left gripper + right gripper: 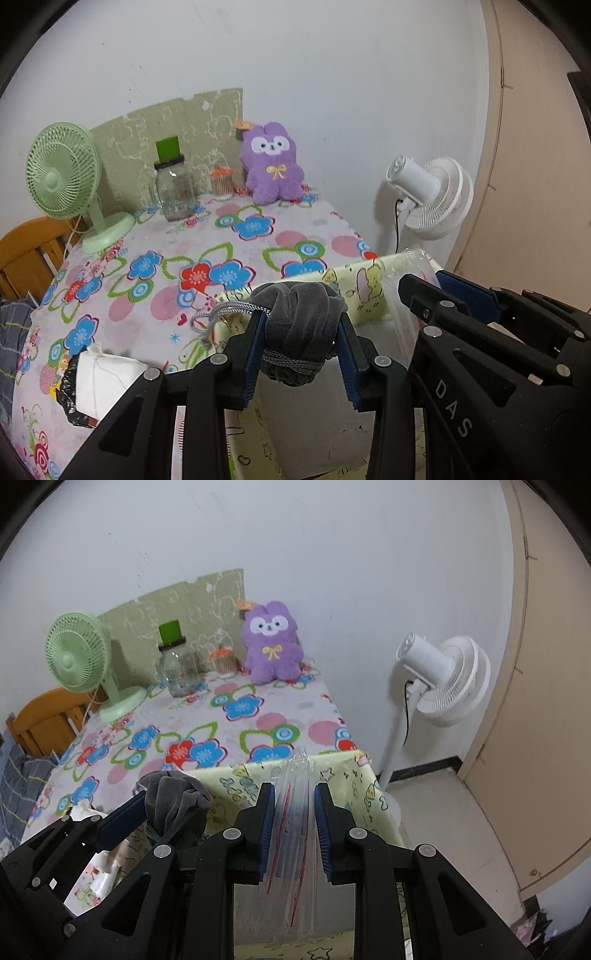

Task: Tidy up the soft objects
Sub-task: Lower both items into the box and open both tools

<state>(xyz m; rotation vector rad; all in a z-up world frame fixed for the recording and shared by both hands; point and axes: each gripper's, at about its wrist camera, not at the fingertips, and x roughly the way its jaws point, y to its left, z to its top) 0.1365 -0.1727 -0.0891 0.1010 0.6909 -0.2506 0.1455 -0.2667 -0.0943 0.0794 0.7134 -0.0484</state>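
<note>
My left gripper [301,321] is shut on a grey velvet drawstring pouch [301,314], held above the open top of a yellow cartoon-print box [354,291]. The pouch also shows in the right wrist view [173,797]. My right gripper [294,794] is shut on a clear zip bag with red lines [293,834], held upright just right of the left gripper. The bag's edge shows in the left wrist view [406,269]. A purple plush toy [271,166] sits against the wall at the table's far side.
A flowered tablecloth [166,266] covers the table. On it stand a green desk fan [62,177], a glass jar [175,192] and a small container of sticks [221,182]. A white floor fan [439,679] stands right of the table. A wooden chair [26,254] is at left.
</note>
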